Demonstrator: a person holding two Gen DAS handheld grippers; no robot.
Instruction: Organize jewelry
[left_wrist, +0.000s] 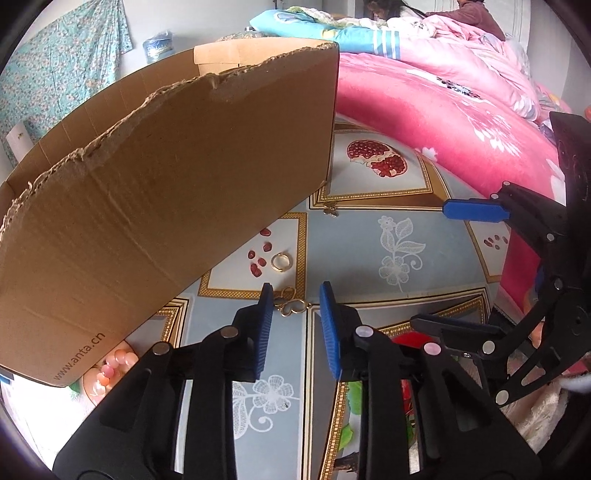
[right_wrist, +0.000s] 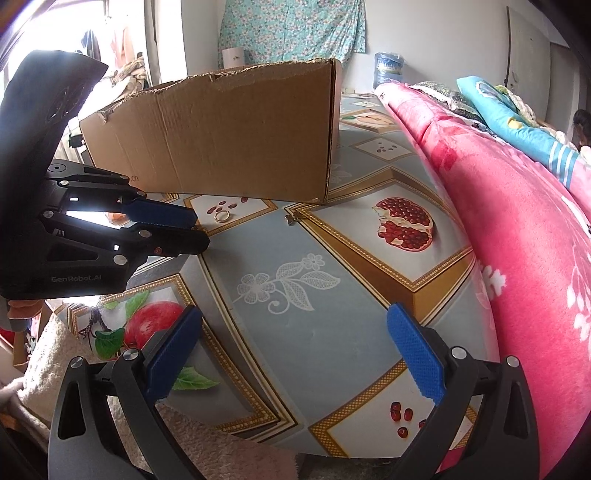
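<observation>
Narrowing around the gold clasp (left_wrist: 291, 306), the left gripper (left_wrist: 295, 295) stood partly open, its pads not yet touching the piece, whose long axis ran across the gap. A gold ring (left_wrist: 280, 262) lay just beyond, near the cardboard box (left_wrist: 166, 206); the right gripper (right_wrist: 295, 325) hung wide open and empty, farther off

Brown cardboard box (right_wrist: 229, 133), gold ring (left_wrist: 281, 261), pink floral blanket (right_wrist: 517, 229), pomegranate-printed grey-blue tablecloth (right_wrist: 332, 332).

- One torn cardboard box (left_wrist: 177, 192) on the patterned tablecloth (left_wrist: 354, 236).
- Three gold jewelry pieces: one ring (left_wrist: 280, 262), one looped clasp piece (left_wrist: 291, 304), one small butterfly-shaped charm (left_wrist: 330, 210).
- Two grippers: left gripper (left_wrist: 296, 301), right gripper (right_wrist: 295, 332).
- One pink floral quilt (left_wrist: 443, 122).
</observation>
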